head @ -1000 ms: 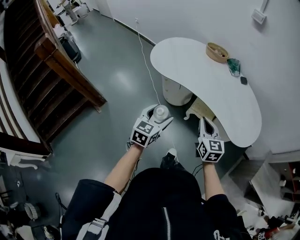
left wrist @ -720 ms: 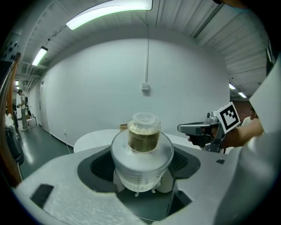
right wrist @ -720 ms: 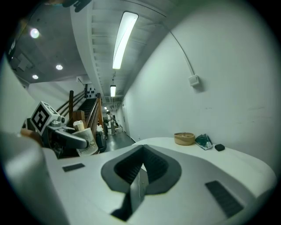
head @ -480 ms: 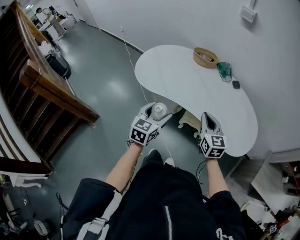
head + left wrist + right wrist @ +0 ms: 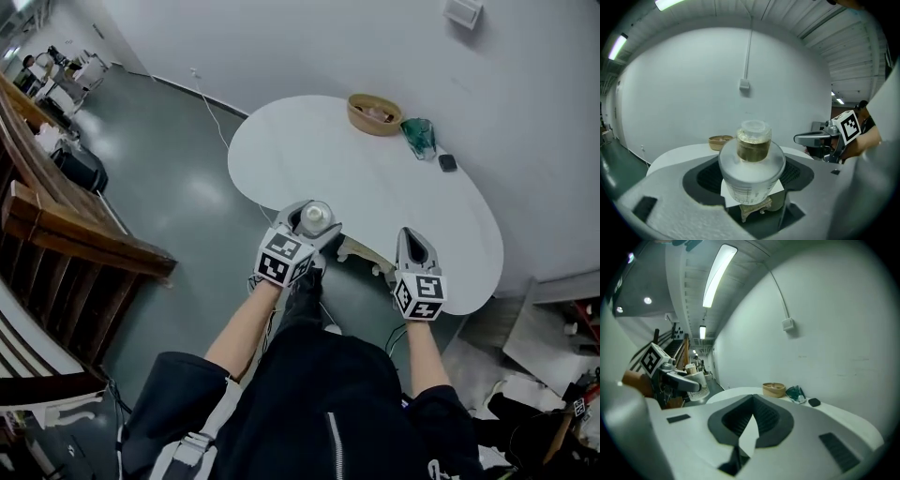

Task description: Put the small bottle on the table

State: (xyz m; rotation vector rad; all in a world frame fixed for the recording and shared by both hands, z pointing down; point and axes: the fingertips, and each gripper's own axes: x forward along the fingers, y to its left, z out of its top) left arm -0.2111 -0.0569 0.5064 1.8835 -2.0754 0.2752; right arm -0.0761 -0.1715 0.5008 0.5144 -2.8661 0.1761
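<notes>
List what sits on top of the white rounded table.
Near the wall: a woven basket, a green object and a small black item. The basket's contents are unclear; the left gripper, holding the frosted bottle, and the right gripper cover the white table's near edge.

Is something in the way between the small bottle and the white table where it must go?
Nothing visible. The left gripper holds the small bottle at the table's near edge; the basket and green object sit far back by the wall.
</notes>
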